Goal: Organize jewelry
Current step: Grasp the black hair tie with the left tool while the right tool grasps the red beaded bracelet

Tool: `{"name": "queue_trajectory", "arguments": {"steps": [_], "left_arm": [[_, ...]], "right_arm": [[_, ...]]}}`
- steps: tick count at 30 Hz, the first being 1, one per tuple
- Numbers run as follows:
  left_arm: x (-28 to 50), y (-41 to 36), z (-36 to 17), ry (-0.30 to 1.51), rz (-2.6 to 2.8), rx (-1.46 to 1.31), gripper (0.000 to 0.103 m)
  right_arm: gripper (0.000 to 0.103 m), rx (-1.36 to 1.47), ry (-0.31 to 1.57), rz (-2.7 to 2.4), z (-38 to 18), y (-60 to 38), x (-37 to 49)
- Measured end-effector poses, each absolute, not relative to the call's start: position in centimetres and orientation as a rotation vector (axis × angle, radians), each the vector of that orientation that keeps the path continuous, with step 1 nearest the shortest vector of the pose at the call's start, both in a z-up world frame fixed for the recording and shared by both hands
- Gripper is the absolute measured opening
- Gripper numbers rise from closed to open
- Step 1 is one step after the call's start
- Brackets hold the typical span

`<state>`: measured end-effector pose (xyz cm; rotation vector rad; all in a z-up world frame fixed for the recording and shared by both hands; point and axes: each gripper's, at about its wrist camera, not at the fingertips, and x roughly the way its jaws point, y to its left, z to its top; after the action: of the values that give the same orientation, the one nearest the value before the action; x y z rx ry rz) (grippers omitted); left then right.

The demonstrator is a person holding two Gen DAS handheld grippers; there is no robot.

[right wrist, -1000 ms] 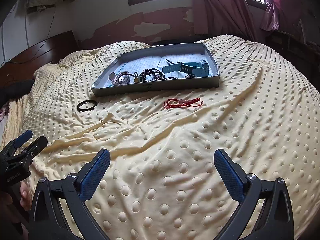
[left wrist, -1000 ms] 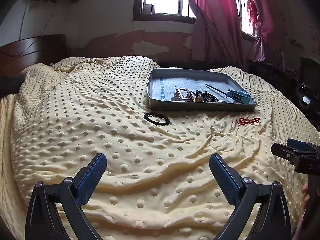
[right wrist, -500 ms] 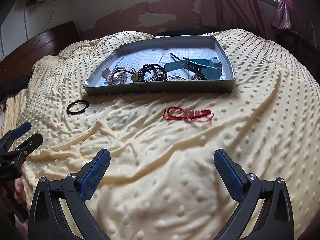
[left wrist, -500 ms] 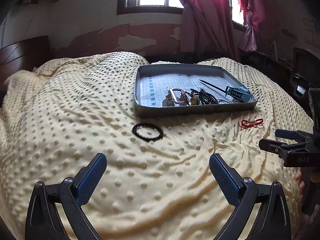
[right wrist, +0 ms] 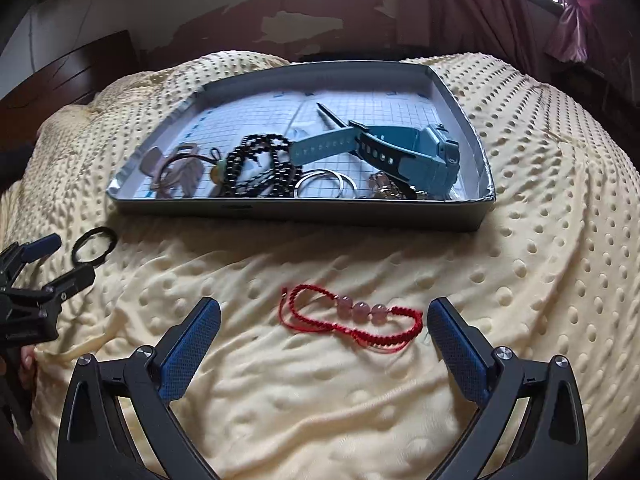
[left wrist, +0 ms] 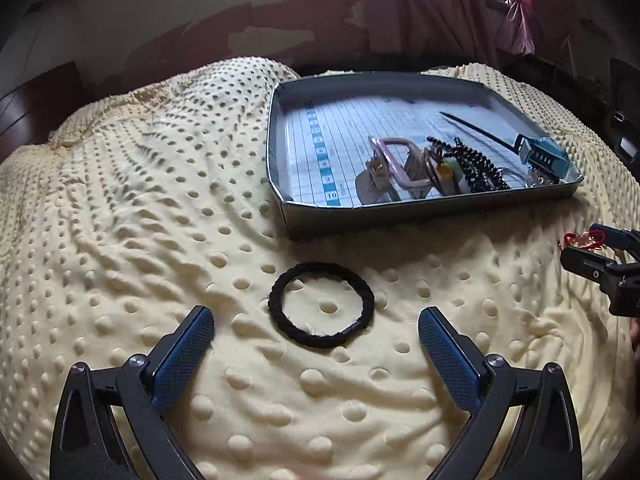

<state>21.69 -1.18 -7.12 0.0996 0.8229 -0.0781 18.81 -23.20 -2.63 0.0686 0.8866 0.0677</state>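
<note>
**Both claws spread over loose pieces in front of the tray**

Left gripper (left wrist: 316,326): jaws spread wide, low over the yellow dotted blanket (left wrist: 140,208). Black hair tie (left wrist: 321,304) lies flat between the blue pads, touching neither, just off the tray's near-left corner.

Right gripper (right wrist: 324,316): jaws also spread, holding nothing. Red cord bracelet (right wrist: 352,316) with three pink beads lies between the fingers on the blanket, its right end close to the right pad; contact cannot be told. It sits in front of the tray's near edge.

Grey tray (right wrist: 296,216) rests on the blanket. Inside, along its near edge: teal watch (right wrist: 400,148) toward the right, black bead strand (right wrist: 260,164) mid, metal rings (right wrist: 324,184), pinkish pieces at left.
</note>
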Motion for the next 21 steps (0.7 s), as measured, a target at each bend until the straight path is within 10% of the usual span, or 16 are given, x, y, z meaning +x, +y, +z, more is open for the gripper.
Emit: {"name": "queue_trajectory", "arguments": {"steps": [10, 21], "left_arm": [[22.8, -0.2, -7.9, 0.854, -0.125, 0.02, 0.089], [22.6, -0.2, -8.0, 0.84, -0.145, 0.015, 0.046]], "right_arm": [[0.102, 0.079, 0.878, 0.036, -3.3, -23.4, 18.7], [0.085, 0.099, 0.857, 0.06, -3.3, -23.6, 18.5]]}}
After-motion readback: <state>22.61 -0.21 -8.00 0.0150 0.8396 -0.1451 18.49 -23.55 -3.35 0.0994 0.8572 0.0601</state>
